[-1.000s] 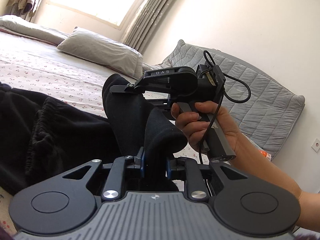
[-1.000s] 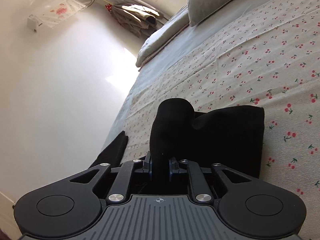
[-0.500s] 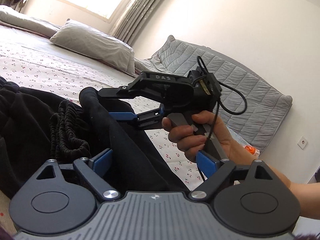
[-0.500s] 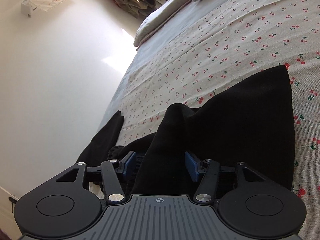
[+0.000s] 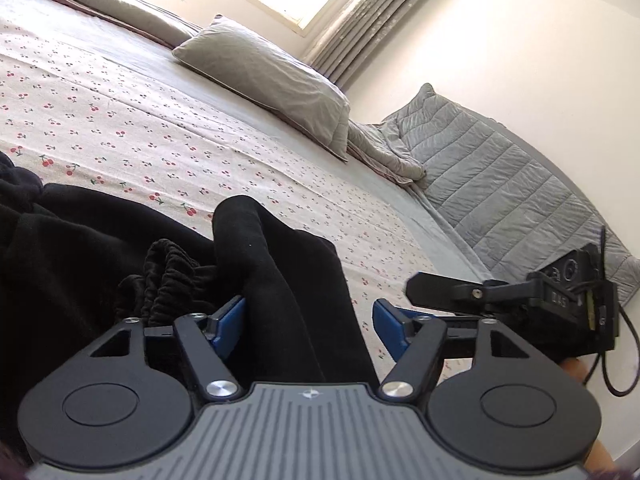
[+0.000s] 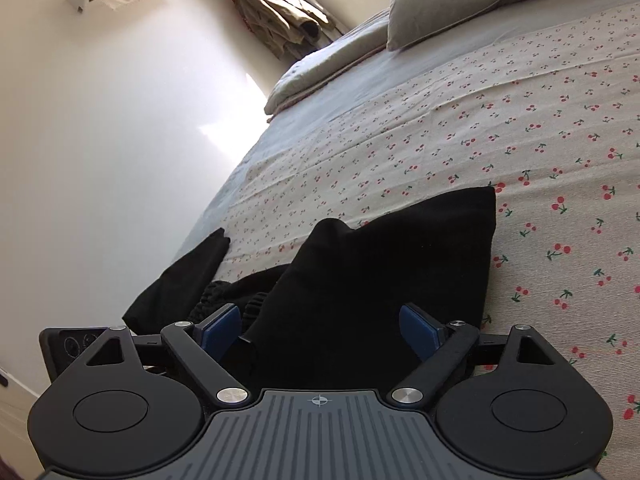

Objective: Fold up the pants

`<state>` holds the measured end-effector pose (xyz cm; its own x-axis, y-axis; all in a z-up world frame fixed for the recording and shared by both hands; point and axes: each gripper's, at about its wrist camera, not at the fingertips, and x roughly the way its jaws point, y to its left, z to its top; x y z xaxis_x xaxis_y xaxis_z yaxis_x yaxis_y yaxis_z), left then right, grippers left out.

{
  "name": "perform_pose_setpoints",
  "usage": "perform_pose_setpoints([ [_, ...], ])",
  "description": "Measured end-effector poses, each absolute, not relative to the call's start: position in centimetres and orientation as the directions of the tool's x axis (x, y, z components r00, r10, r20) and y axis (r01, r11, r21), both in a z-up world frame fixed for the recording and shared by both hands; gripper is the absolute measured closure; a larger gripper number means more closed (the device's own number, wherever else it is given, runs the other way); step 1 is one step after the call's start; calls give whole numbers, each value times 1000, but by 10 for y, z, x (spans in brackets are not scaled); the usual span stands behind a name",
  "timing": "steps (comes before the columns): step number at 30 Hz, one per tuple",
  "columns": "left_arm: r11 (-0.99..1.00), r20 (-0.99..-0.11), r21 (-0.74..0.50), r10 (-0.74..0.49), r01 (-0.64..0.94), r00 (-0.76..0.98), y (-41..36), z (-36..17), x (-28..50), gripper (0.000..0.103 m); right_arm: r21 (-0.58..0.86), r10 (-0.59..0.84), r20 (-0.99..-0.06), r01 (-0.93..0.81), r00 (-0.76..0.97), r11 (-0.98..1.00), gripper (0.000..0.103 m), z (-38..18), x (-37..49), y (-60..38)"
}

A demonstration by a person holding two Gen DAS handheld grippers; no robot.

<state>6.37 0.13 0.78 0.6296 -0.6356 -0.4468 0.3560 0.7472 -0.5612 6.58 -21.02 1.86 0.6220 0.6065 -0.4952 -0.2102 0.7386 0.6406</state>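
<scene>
Black pants [image 5: 280, 280] dropped onto cherry-print bedsheet [image 6: 520, 120], no longer pinched: left gripper [image 5: 308, 320] and right gripper [image 6: 320, 328] both spread wide, pulled back. Folded cloth edge near right; bare sheet beyond.

Black pants [image 5: 288, 280] between spread fingers [image 5: 228, 316]

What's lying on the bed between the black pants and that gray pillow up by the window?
Nothing but bare cherry-print sheet. In the left wrist view it runs uninterrupted from the pants up to the pillow.
</scene>
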Motion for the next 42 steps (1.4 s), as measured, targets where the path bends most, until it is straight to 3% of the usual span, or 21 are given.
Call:
perform_pose_setpoints([
  [7, 859, -541, -413, -499, 303, 677, -13, 11, 72, 73, 542, 534, -532, -220, 657, 811, 9, 23, 43, -223],
  [17, 898, -588, -309, -440, 314, 678, -20, 18, 69, 89, 360, 445, -627, -269, 639, 893, 8, 12, 31, -210],
  [29, 907, -492, -237, -421, 348, 762, 4, 71, 56, 91, 325, 451, -622, -313, 640, 892, 8, 15, 26, -201],
  [42, 941, -523, -280, -313, 187, 793, 89, 58, 70, 91, 360, 469, -640, -302, 609, 883, 8, 4, 42, -187],
])
